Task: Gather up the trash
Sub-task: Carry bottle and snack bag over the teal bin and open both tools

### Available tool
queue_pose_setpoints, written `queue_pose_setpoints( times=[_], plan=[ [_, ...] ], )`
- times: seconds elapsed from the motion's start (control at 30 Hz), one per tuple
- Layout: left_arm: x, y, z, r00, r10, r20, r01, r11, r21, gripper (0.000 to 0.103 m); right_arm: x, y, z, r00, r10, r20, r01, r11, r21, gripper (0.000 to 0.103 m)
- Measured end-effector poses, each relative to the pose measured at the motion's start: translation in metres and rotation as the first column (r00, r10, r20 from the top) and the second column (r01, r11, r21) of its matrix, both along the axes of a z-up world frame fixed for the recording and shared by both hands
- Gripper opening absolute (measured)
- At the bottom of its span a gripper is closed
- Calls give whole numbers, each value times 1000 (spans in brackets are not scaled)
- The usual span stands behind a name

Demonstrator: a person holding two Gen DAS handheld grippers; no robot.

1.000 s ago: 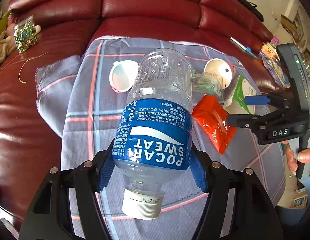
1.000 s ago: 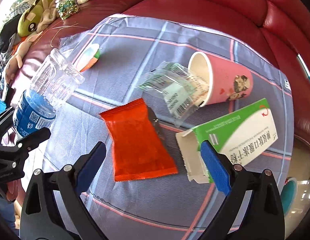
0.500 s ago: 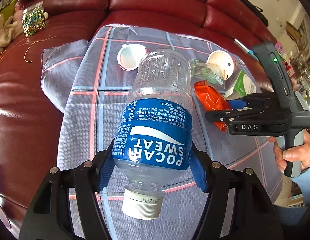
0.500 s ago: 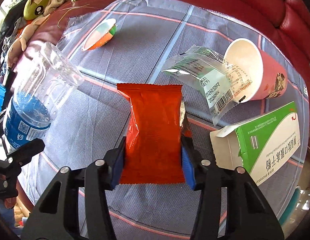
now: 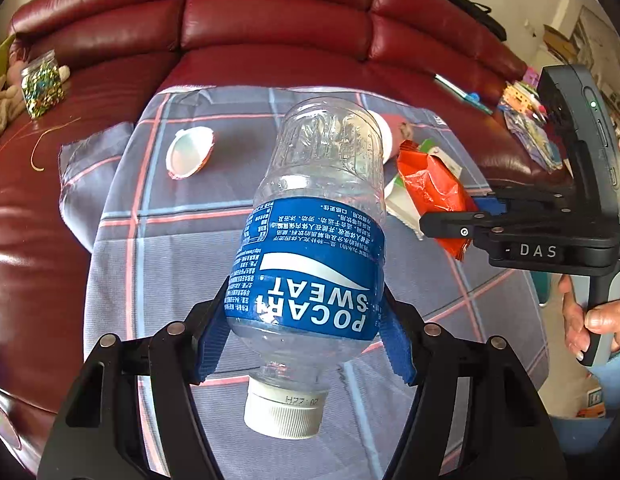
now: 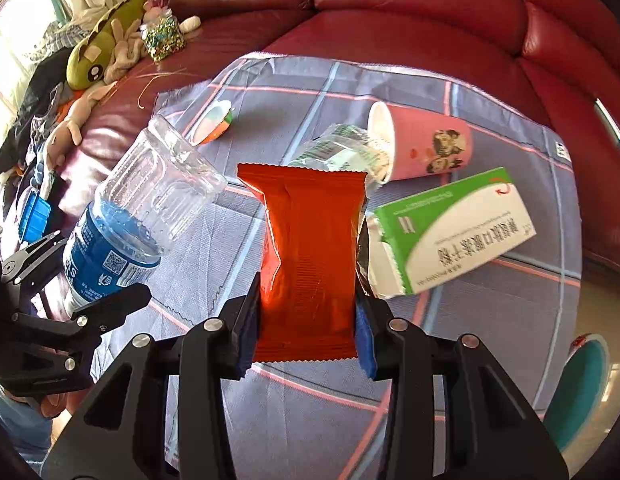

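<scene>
L gripper (image 5: 305, 320) pinches the bottle (image 5: 314, 240) at its label, cap toward cam, held above the cloth (image 5: 169, 260) for carrying off. R gripper (image 6: 305, 320), jaws closing, squeezes the orange packet (image 6: 310, 256) w/ pads on both edges, lifted off cloth. Cup (image 6: 422, 144), box (image 6: 454, 228) remain on cloth.

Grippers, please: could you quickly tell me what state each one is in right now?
Left gripper: shut on the plastic bottle.
Right gripper: jaws closing, pads pressing on the orange packet.

Cup (image 6: 426, 146) behind box (image 6: 450, 232)
</scene>
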State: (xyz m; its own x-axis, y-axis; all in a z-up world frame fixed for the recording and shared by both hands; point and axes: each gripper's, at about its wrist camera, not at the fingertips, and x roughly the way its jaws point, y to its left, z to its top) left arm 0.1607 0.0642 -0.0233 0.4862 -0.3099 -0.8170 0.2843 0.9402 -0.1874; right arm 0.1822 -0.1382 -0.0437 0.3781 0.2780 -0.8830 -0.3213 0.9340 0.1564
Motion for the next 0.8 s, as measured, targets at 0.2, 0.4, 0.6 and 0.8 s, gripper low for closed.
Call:
queue_pose_setpoints(
  times=[0.2, 0.4, 0.6, 0.8],
  plan=[
    [-10, -61, 17, 995, -96, 29, 96, 995, -2, 67, -26, -67, 17, 993, -108, 47, 107, 994, 18, 38],
    [-20, -137, 24, 974, -223, 35, 223, 975, 5, 67, -55, -150, 23, 965, -252, 77, 250, 967, 43, 38],
    [-29, -220, 22, 931, -366, 17, 365, 931, 21, 67, -89, -240, 20, 913, -398, 84, 392, 916, 81, 38],
    [-40, -299, 9, 879, -477, -14, 477, 879, 21, 67, -124, -316, 14, 849, -521, 84, 513, 852, 105, 38]
  ],
)
